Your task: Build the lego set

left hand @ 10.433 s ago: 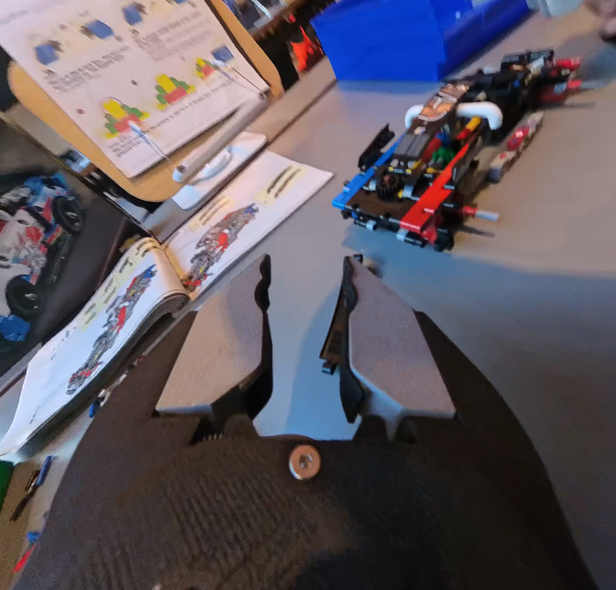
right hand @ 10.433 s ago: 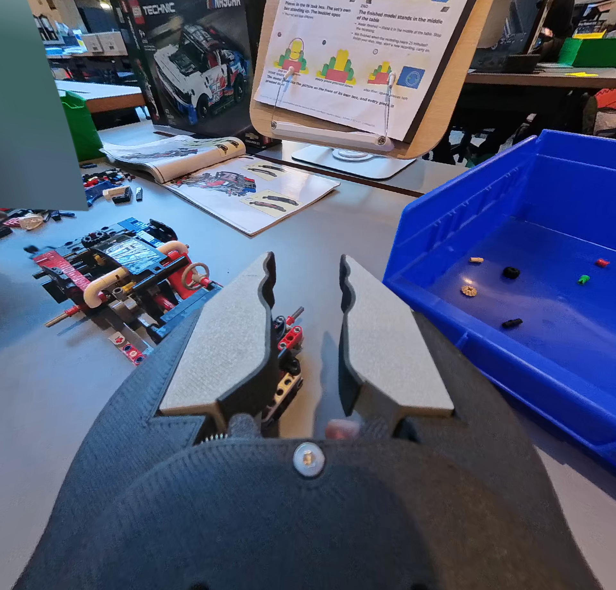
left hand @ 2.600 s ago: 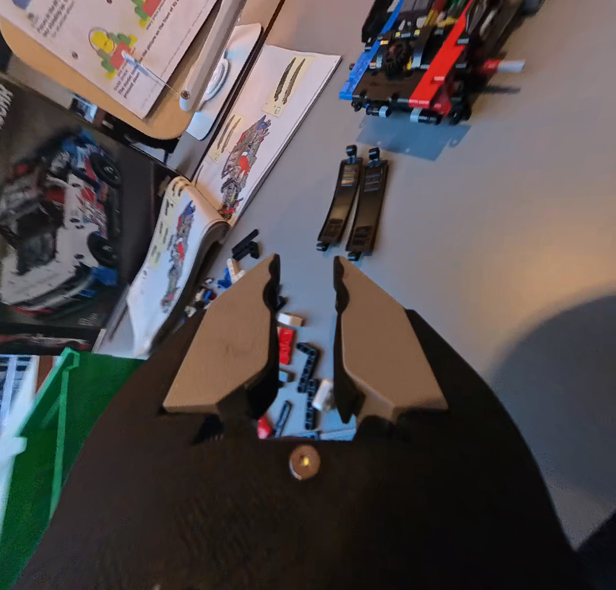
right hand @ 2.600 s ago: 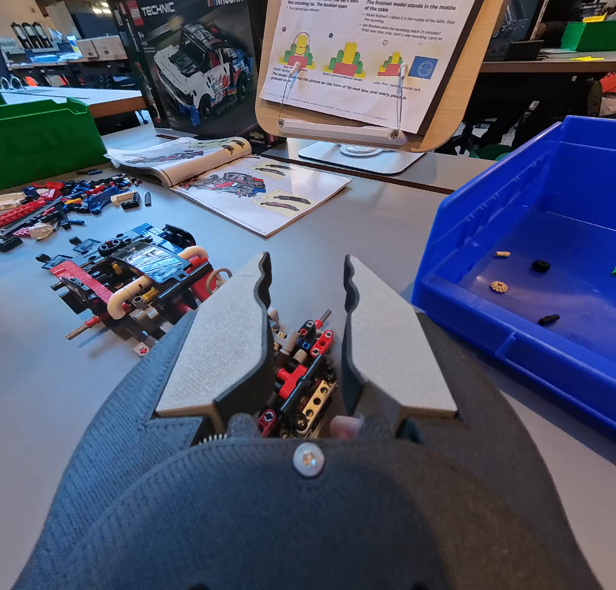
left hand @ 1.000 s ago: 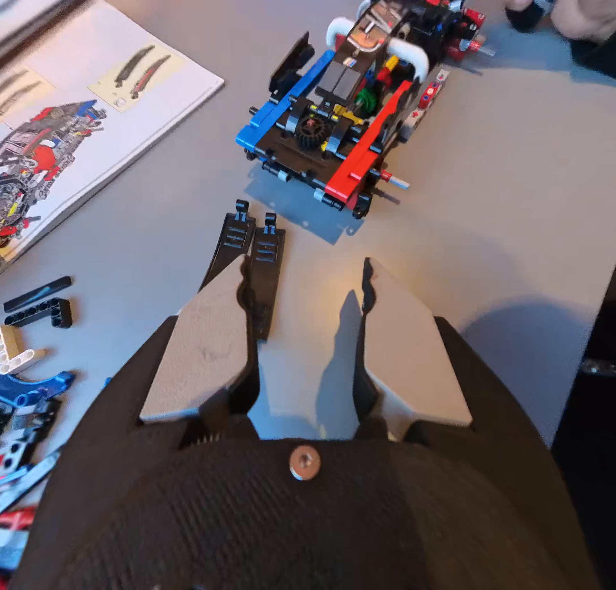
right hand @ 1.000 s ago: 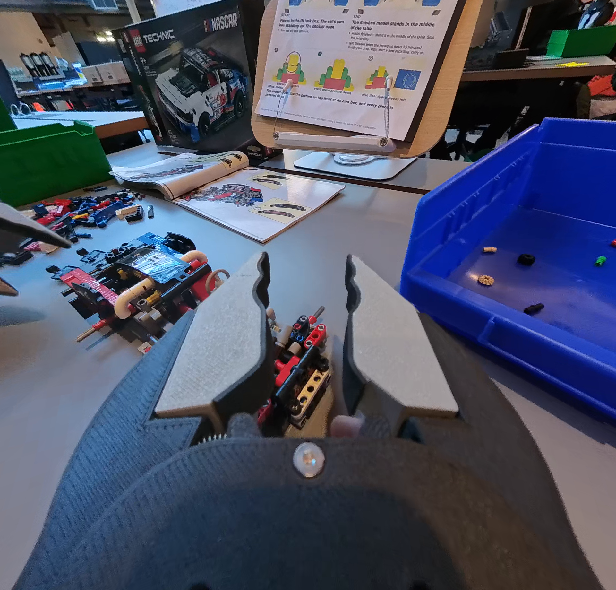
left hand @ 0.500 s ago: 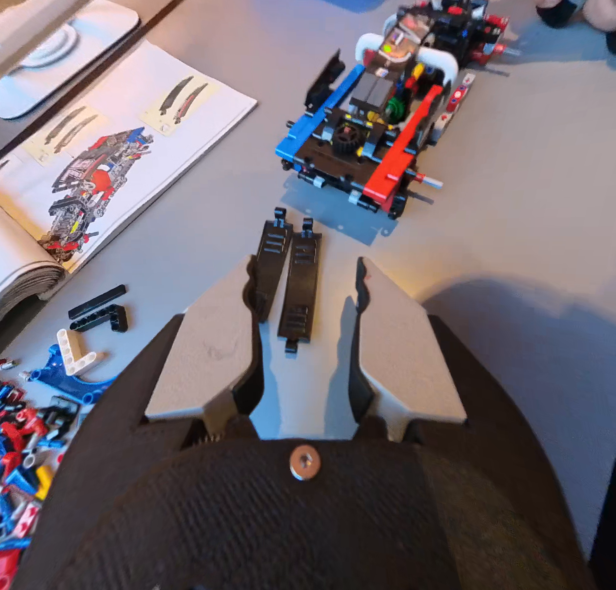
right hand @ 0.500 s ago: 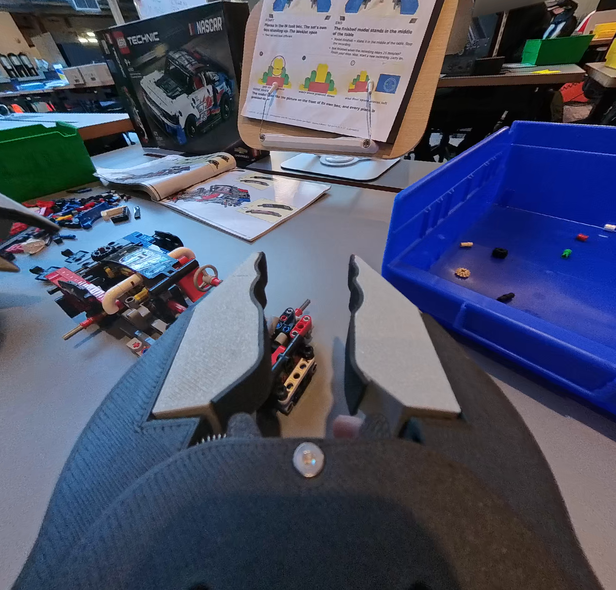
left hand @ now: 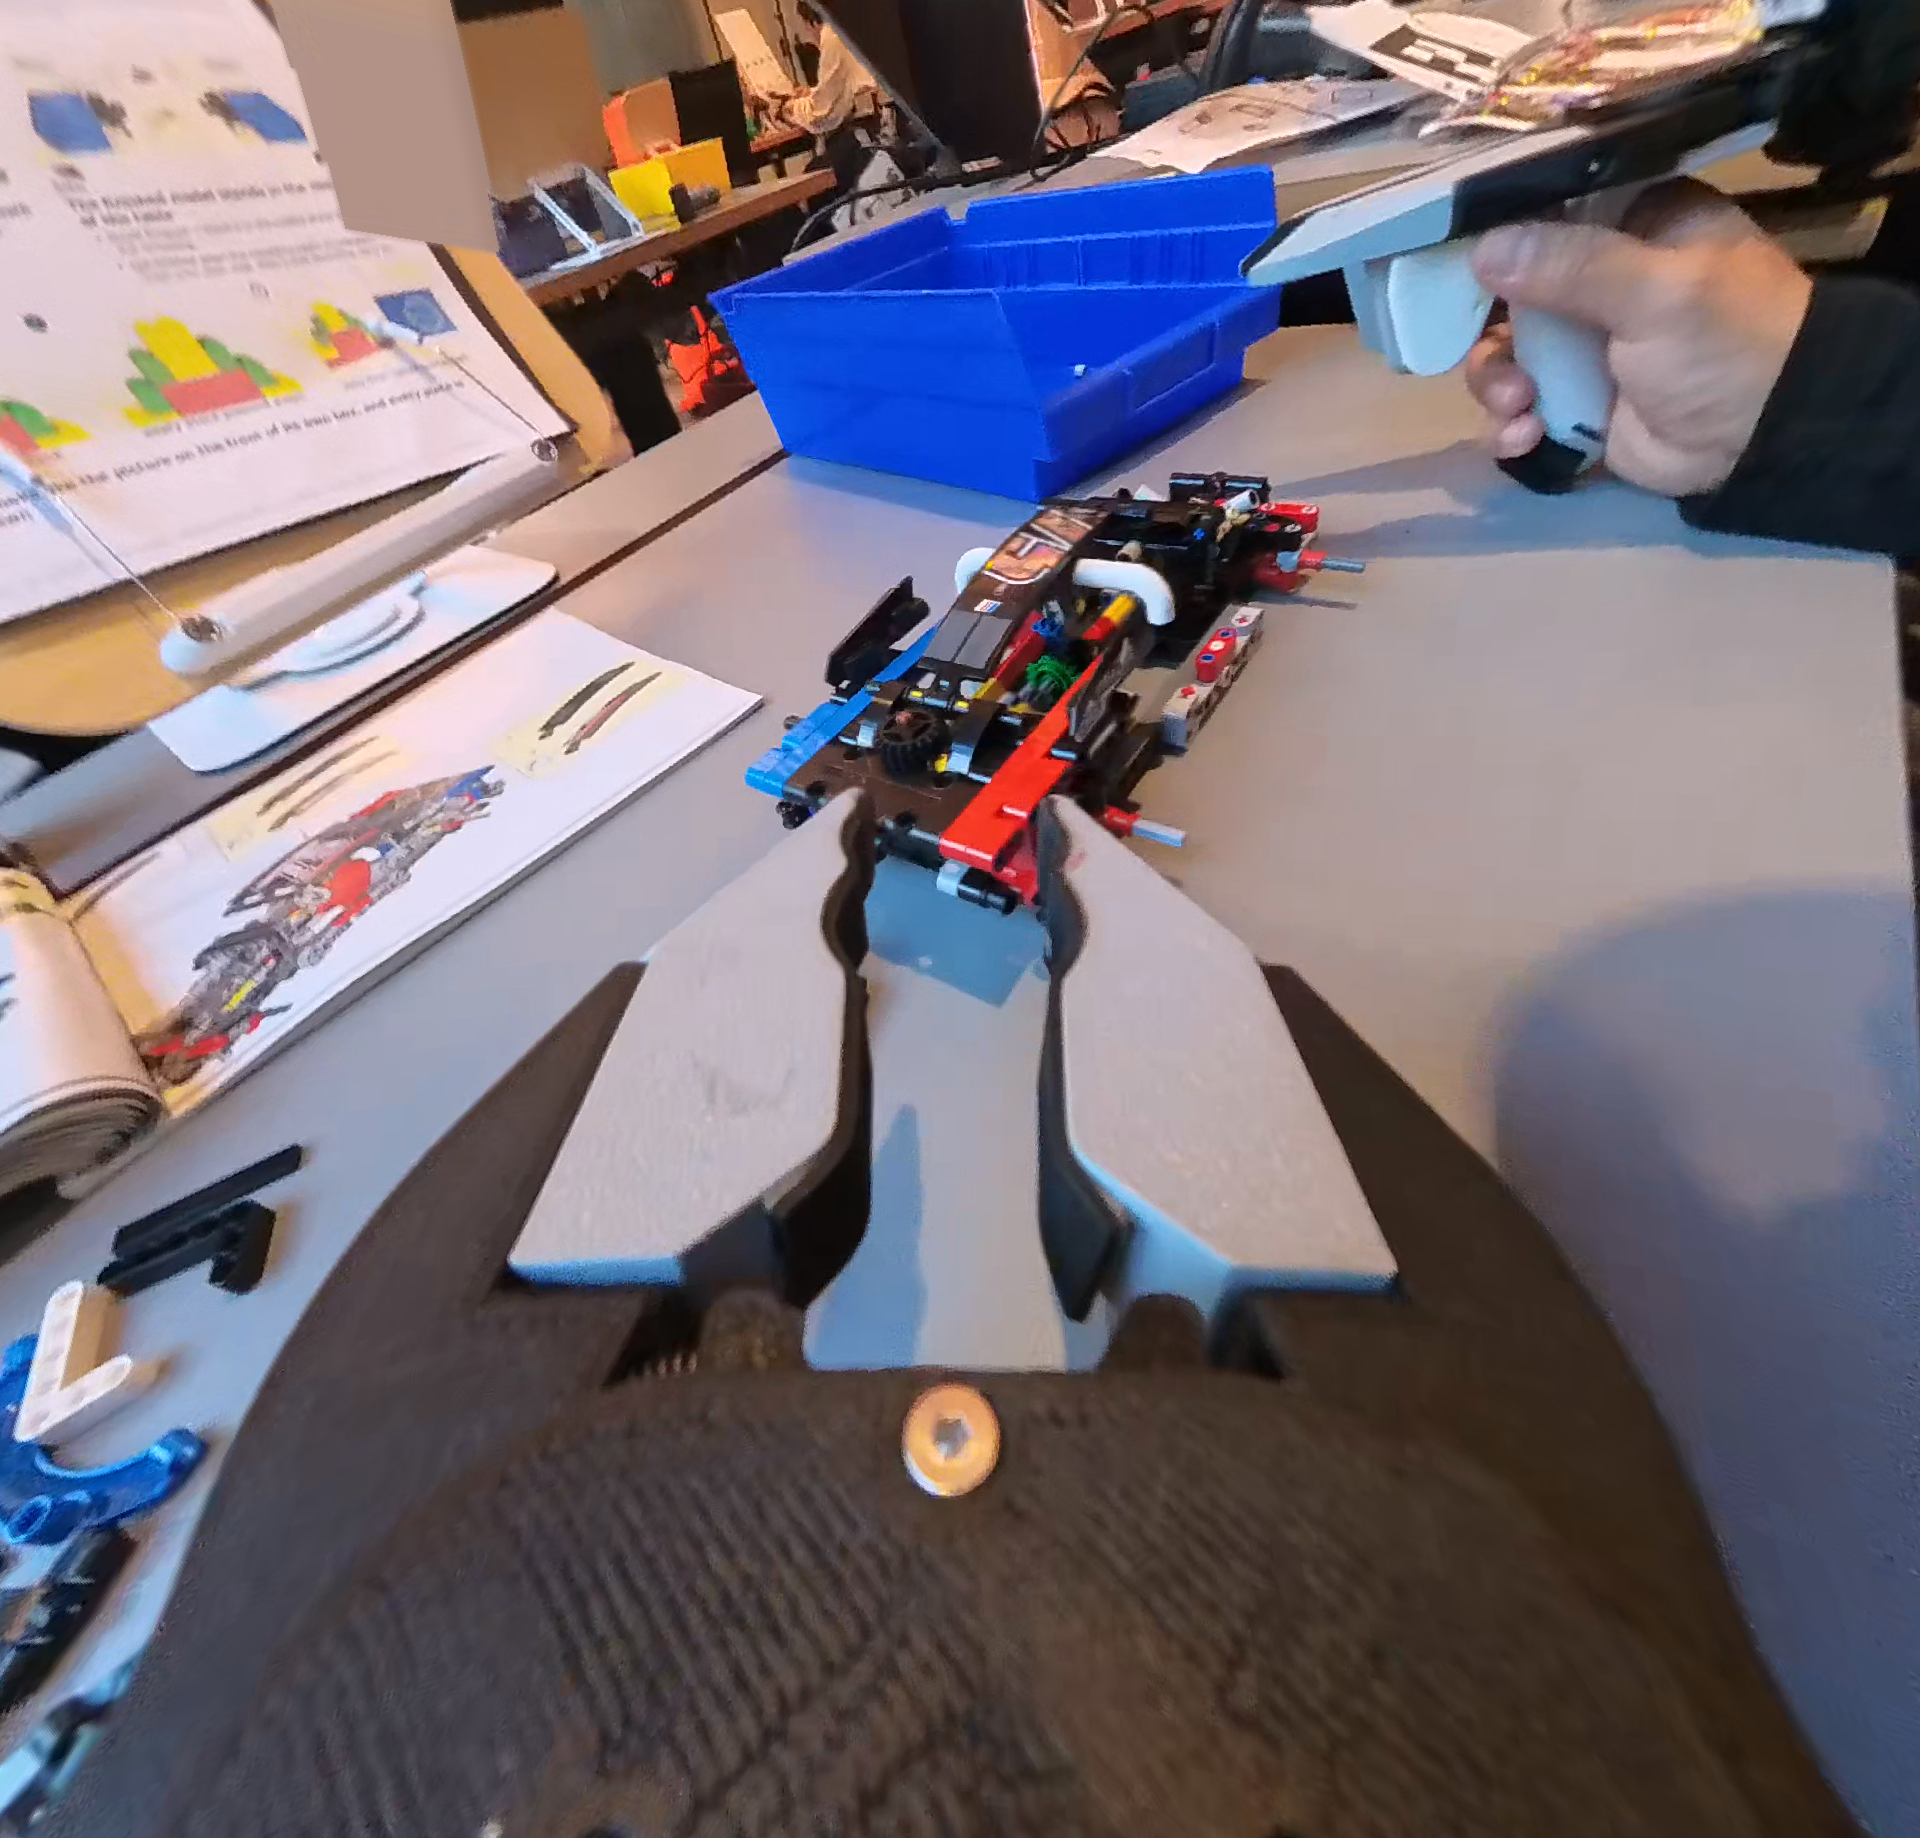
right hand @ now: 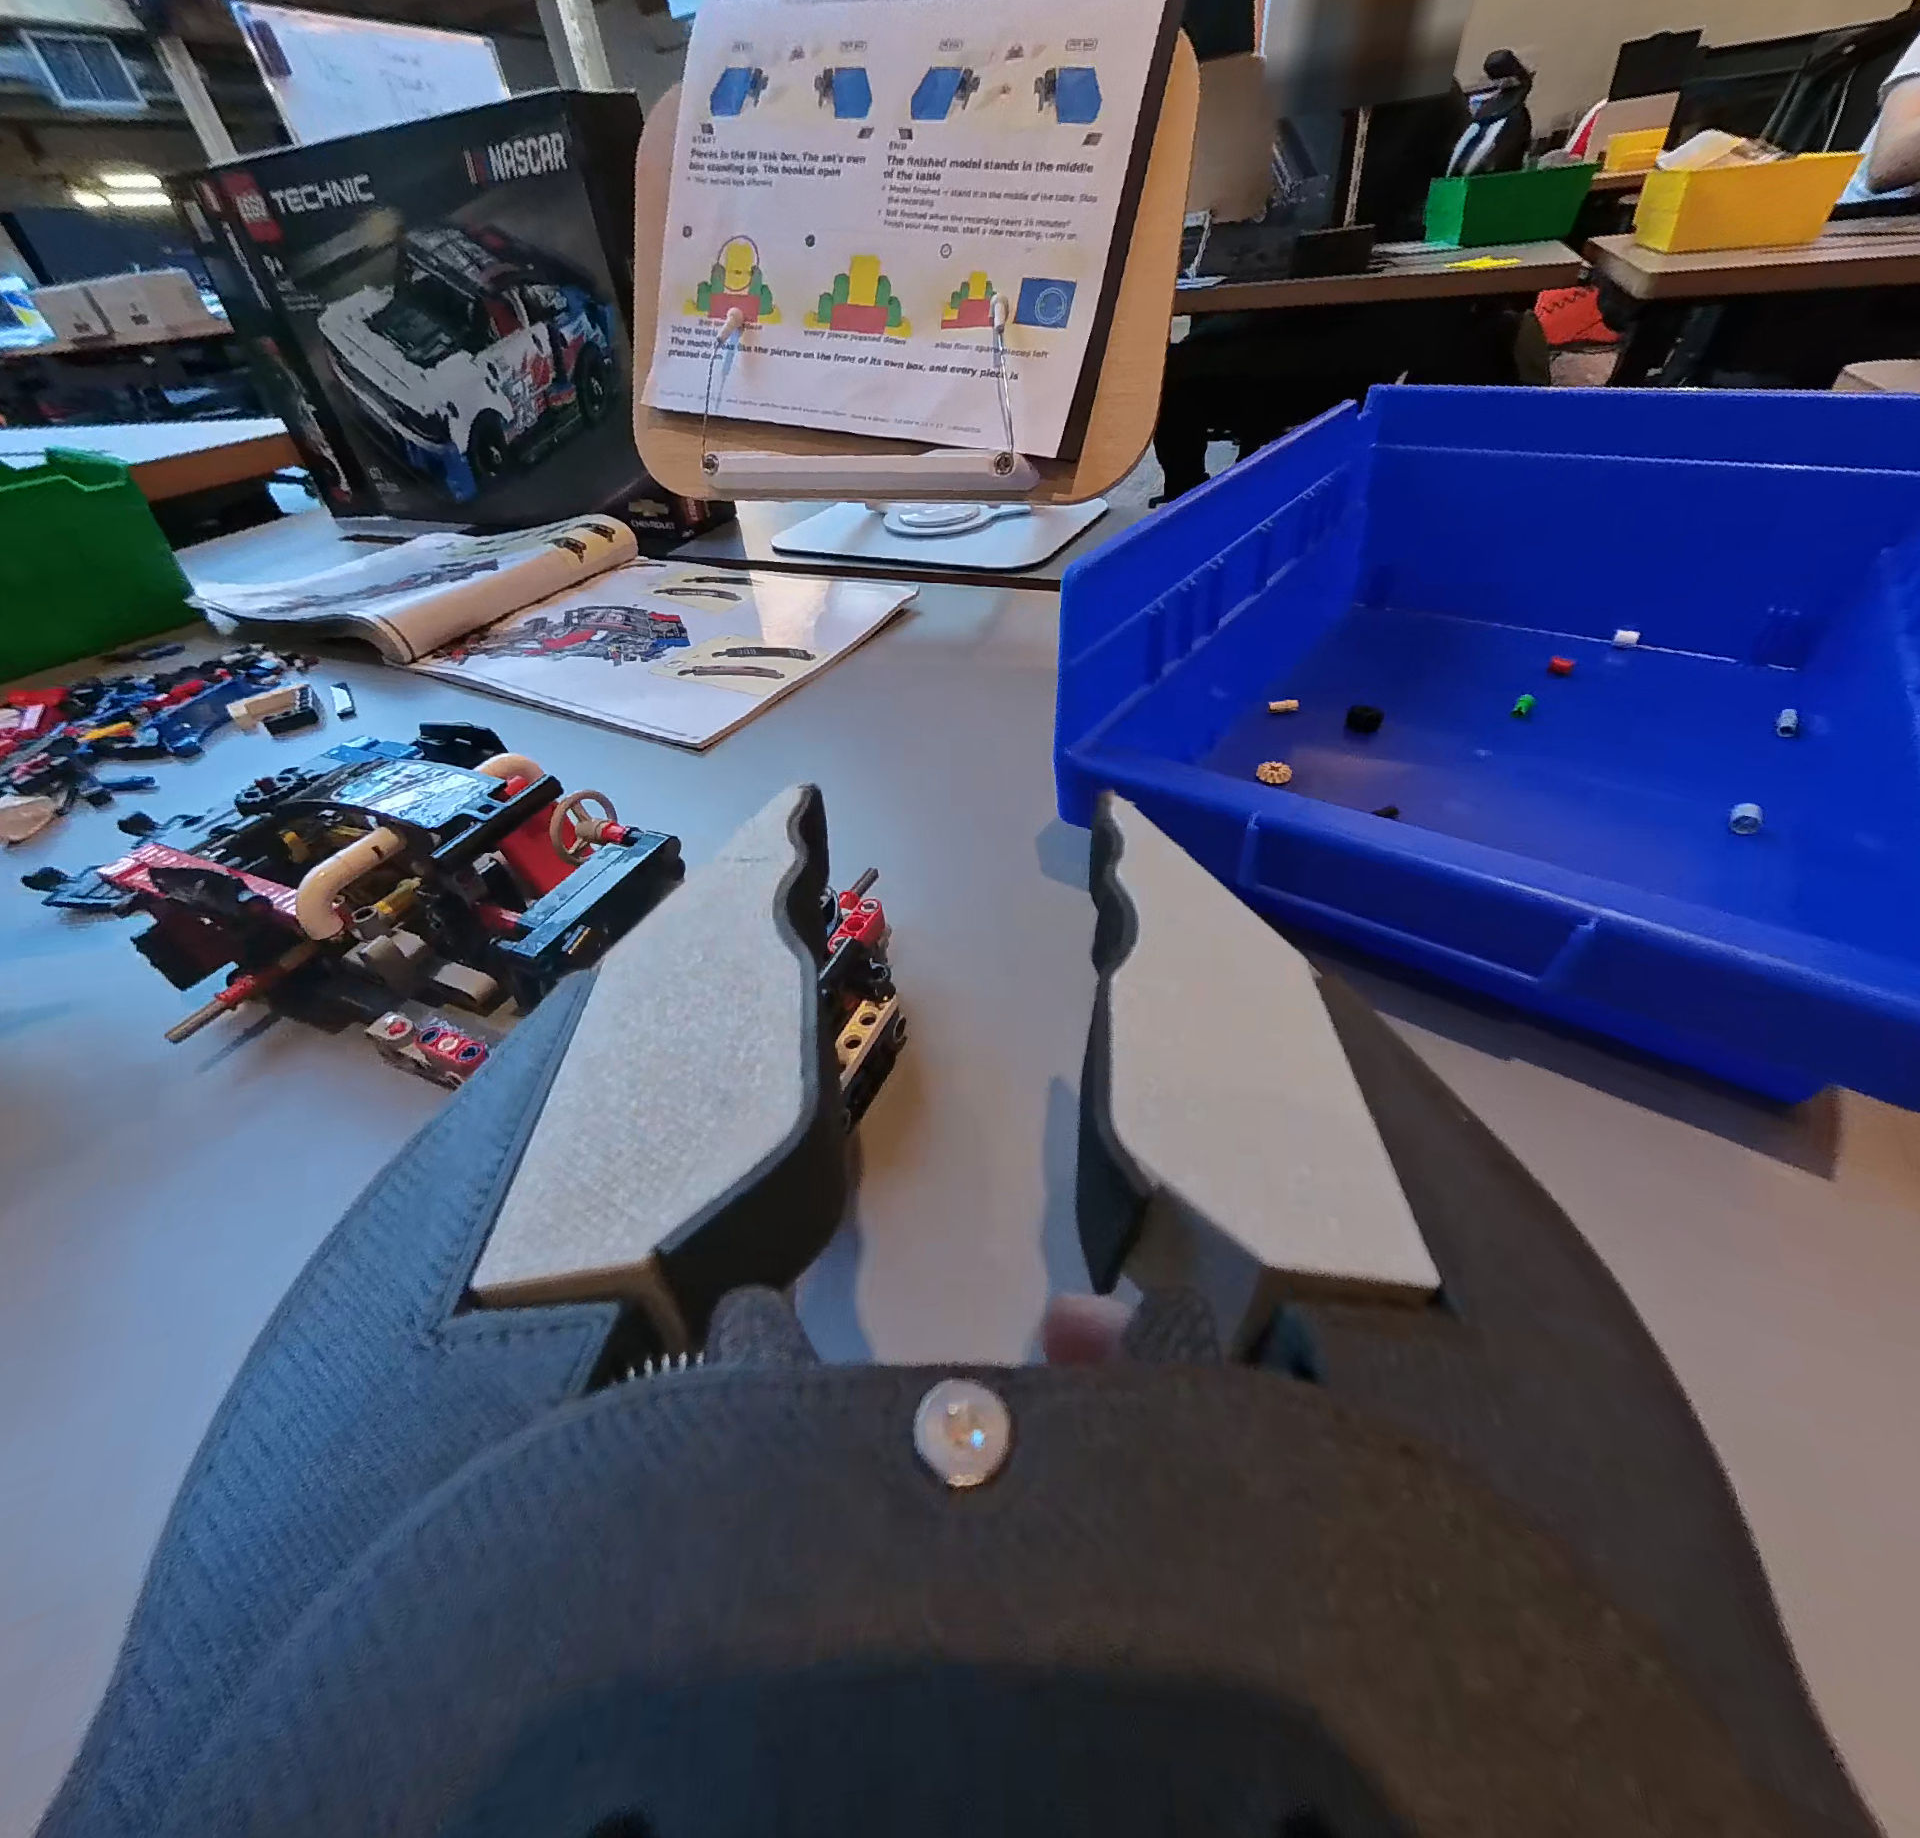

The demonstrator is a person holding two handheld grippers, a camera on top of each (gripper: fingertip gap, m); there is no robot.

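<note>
Dead ahead at twelve o'clock of your left claw point(left hand: 951, 832), spread and holding nothing, sits the car chassis point(left hand: 1029, 676) on the bench point(left hand: 1455, 853), long axis running away toward one o'clock. Left claw looks nearer it. Your right claw point(right hand: 956, 832) is spread too; the small red-and-black subassembly point(right hand: 860, 978) lies just inside its left finger point(right hand: 675, 1040), not pinched. Blue bin point(right hand: 1403, 895) at two o'clock holds only a few scattered small pieces. Instruction booklet point(right hand: 665, 635) lies open at eleven.

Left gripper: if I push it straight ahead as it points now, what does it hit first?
Most likely the rear end of the car chassis, sitting just past the open left gripper, between its fingers. Depth is uncertain.
</note>
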